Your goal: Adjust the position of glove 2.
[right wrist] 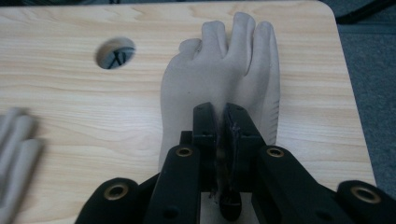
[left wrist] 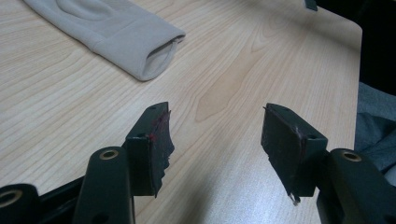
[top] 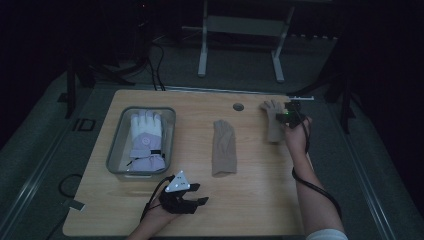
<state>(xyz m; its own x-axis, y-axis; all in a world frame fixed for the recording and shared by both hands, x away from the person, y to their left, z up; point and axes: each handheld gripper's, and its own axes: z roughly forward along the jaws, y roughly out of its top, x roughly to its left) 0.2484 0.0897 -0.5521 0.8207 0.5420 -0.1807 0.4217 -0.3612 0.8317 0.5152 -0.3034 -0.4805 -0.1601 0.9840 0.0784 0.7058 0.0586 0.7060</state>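
The right gripper (right wrist: pixel 223 140) is reaching to the far right corner of the tabletop (top: pixel 250 200), its jaws pinched together on the cuff end of a beige glove (right wrist: pixel 219 79) that is lying flat there, fingers pointing away from the gripper. Just to the left of that glove's fingertips, a round cable hole (right wrist: pixel 115 52) is showing in the wood. Further left of this gripper, the second beige glove (top: pixel 224 146) is lying alone in the middle of the tabletop, well apart from the held one.

The left gripper (left wrist: pixel 215 140) is hovering low over the near edge, its jaws standing wide apart with bare wood between them. Ahead of it and to its left, the second glove's open cuff is facing toward it, not touching. Left of this gripper, a clear plastic bin (top: pixel 116 145) is sitting with a white and lilac ski glove (top: pixel 146 140) lying inside it, fingers pointing away from the person.
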